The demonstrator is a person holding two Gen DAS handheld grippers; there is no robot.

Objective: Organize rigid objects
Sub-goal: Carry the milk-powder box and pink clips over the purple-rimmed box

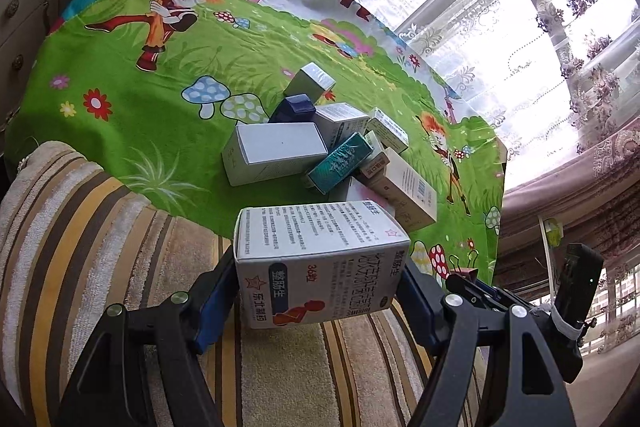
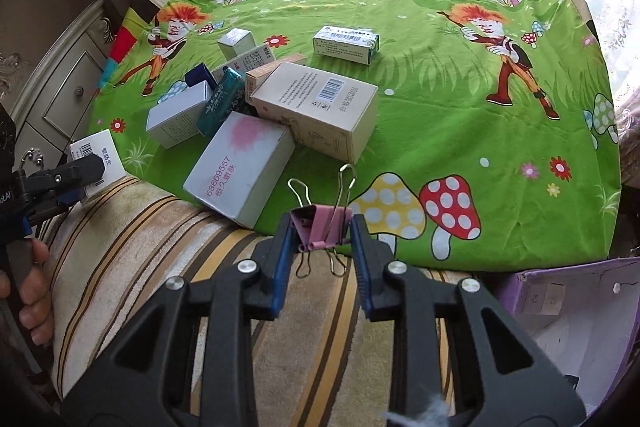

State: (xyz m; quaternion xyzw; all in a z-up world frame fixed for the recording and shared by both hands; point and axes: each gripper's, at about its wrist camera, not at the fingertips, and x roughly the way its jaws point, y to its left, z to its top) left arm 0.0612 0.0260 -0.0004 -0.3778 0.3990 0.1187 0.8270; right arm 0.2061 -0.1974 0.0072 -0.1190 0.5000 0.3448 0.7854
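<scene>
My left gripper (image 1: 320, 287) is shut on a white medicine box (image 1: 320, 263) with Chinese print, held above the striped cushion (image 1: 120, 247). That box also shows in the right wrist view (image 2: 98, 157), at the far left, in the left gripper. My right gripper (image 2: 322, 239) is shut on a pink binder clip (image 2: 320, 229) at the near edge of the green cartoon cloth (image 2: 460, 115). A pile of several boxes (image 1: 316, 143) lies on the cloth: a white one (image 1: 276, 153), a teal one (image 1: 340, 161), a beige one (image 2: 316, 107) and a white-and-pink one (image 2: 240, 167).
A single green-and-white box (image 2: 346, 44) lies apart at the back of the cloth. A purple-edged cardboard box (image 2: 576, 311) sits at the lower right. A cabinet with drawers (image 2: 60, 95) stands at the left. Lace curtains (image 1: 500, 7) hang behind.
</scene>
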